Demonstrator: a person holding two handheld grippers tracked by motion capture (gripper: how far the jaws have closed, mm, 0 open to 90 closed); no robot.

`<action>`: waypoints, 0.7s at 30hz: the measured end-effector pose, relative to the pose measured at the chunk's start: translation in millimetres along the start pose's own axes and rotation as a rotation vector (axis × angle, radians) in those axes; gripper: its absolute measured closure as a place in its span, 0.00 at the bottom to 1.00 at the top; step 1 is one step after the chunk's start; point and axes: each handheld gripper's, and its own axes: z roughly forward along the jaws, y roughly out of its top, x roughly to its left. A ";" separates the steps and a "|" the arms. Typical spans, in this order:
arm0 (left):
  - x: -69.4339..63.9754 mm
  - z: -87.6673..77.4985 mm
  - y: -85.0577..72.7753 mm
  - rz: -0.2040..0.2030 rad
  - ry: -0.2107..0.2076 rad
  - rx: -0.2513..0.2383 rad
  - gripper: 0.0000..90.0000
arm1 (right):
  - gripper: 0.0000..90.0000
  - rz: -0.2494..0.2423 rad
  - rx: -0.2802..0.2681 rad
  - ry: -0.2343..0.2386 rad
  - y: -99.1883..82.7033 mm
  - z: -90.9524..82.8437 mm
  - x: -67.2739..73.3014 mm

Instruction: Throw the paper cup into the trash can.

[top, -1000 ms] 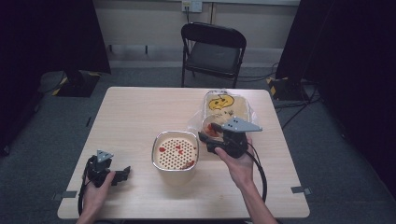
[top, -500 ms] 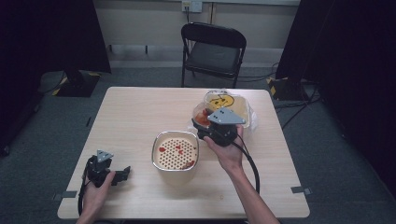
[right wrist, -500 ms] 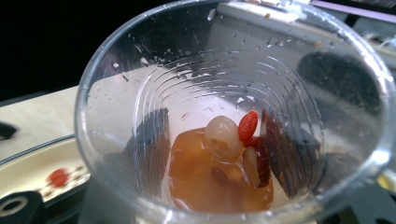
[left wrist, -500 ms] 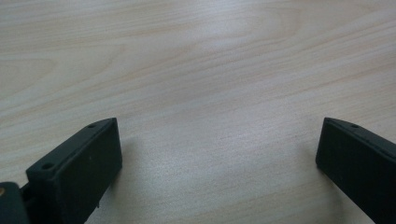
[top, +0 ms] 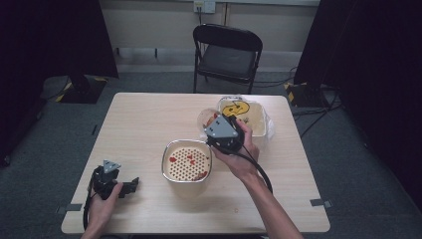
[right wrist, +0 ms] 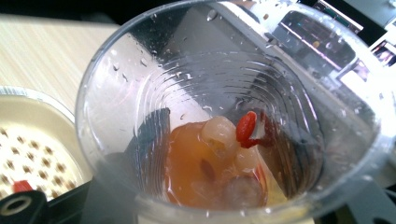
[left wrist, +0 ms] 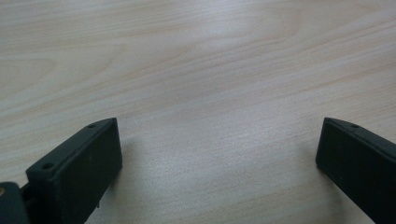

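Observation:
My right gripper (top: 213,124) is shut on a clear plastic cup (top: 206,118), held above the table between the strainer bowl and the back container; its jaws have just been closing on the cup. In the right gripper view I look into the tilted cup (right wrist: 224,116), where orange liquid, pale pieces and a red berry (right wrist: 246,127) pool. The round strainer bowl (top: 166,155) holds a few red berries on its perforated insert; its rim (right wrist: 28,112) lies lower left. My left gripper (top: 130,185) rests open on the table near its front left, with bare wood between its jaws (left wrist: 217,154).
A clear rectangular container (top: 260,121) with a yellow smiley figure inside stands at the back right of the table. A black folding chair (top: 226,50) stands beyond the far edge. A cable trails from the right gripper along the forearm.
The right hand has carried the cup left and away from me, from beside the strainer bowl's right edge toward the back container. The left hand has not moved.

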 end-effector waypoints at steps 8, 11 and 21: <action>0.0 0.0 0.0 0.000 -0.001 0.000 0.00 | 0.50 -0.261 0.066 -0.073 8.4 5.5 18.2; 0.0 0.0 0.0 0.000 -0.001 0.000 0.00 | 0.50 -0.383 0.091 -0.109 12.8 6.3 28.0; 0.0 0.0 0.0 0.000 -0.001 0.000 0.00 | 0.51 -0.703 0.138 -0.184 16.1 11.5 49.6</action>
